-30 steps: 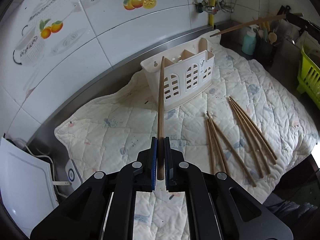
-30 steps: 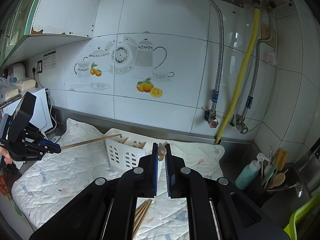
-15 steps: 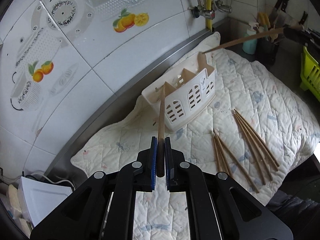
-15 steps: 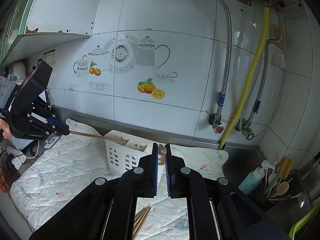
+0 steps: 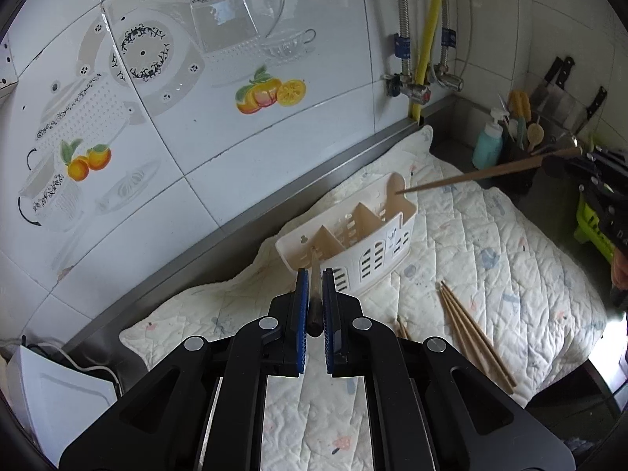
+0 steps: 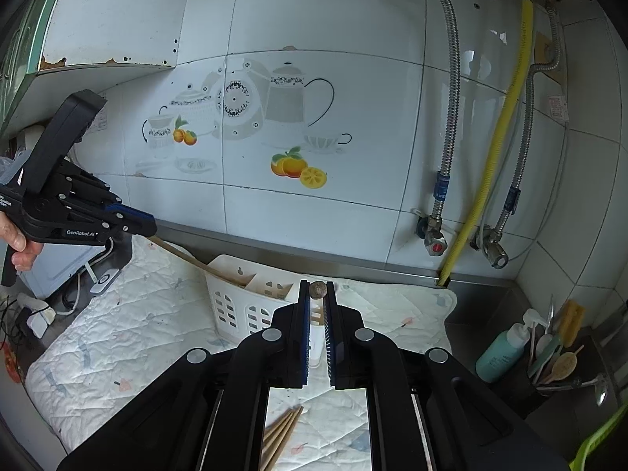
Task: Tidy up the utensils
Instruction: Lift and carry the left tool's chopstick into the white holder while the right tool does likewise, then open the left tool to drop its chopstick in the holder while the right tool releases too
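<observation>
A white plastic utensil caddy with several compartments lies on a quilted cloth; it also shows in the right wrist view. My left gripper is shut on a wooden chopstick whose tip reaches into the caddy's left compartment. My right gripper is shut on another chopstick, seen end-on in the right wrist view; its tip is at the caddy's right end. Loose chopsticks lie on the cloth.
A dark holder with spoons and a teal bottle stand at the right by the wall. A green basket is at the far right. A white appliance and cables sit at the left. Pipes run down the tiled wall.
My left gripper has tilted and lowered its chopstick tip into the caddy's left compartment. The right gripper's chopstick tip has come down to the caddy's right end.
</observation>
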`<state>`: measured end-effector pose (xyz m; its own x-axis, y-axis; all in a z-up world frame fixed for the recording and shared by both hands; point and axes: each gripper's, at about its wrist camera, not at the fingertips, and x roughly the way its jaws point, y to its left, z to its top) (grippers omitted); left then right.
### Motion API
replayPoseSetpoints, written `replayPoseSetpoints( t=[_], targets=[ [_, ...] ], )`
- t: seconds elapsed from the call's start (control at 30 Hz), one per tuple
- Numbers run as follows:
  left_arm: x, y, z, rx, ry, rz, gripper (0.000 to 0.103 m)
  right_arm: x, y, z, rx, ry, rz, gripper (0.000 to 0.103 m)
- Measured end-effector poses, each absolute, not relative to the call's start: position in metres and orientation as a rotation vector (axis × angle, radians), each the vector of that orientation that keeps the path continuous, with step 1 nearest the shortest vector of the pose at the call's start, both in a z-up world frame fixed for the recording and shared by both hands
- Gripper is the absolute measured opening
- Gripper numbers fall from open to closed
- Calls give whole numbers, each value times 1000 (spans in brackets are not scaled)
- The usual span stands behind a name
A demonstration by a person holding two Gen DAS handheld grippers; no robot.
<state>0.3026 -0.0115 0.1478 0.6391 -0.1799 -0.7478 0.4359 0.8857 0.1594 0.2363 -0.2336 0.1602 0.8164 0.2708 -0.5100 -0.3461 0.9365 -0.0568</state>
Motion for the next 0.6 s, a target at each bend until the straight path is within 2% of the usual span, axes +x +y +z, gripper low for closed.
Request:
replayPoseSetpoints(
  t=[0.3, 0.6],
  targets=[
    [345, -15, 152, 220, 774, -357, 6, 278, -226, 145, -128, 596, 315, 7],
    [322, 0, 148, 240, 760, -350, 8, 282, -226, 138, -98, 598, 313, 11]
  ],
)
